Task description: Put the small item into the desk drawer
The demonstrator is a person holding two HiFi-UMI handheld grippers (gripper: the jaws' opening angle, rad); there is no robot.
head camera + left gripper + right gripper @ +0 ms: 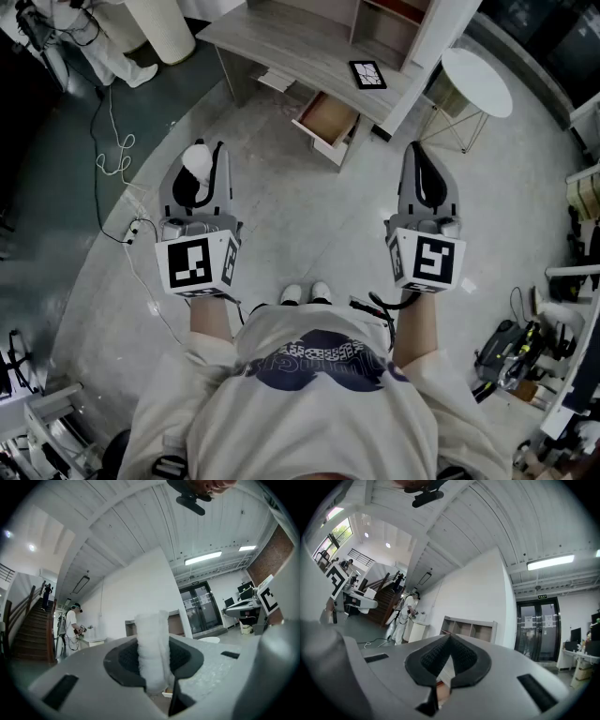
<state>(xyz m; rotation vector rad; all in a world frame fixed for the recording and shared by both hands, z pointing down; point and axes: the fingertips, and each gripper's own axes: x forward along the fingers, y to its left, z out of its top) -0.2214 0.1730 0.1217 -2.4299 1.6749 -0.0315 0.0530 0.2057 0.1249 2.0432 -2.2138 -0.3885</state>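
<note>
Seen from above, a person stands on a grey floor facing a pale wooden surface (281, 39) at 12 o'clock, a tool in each hand. The left tool (203, 161) is clamped on the small item (152, 651), its jaws held partway apart by it. The item is white with a soft, fuzzy texture like cotton. In the left gripper view it stands upright as a short column between the black ribbed pads; from above it shows as a rounded white lump at the jaw tips. The right tool (417, 150), at 3 o'clock from the left, has its jaws pressed together with nothing between them. The drawer (328, 119) stands pulled out from the surface, brown inside, at 2 o'clock from the held item and well apart from it. A round white side table (476, 82) stands at 2 o'clock.
</note>
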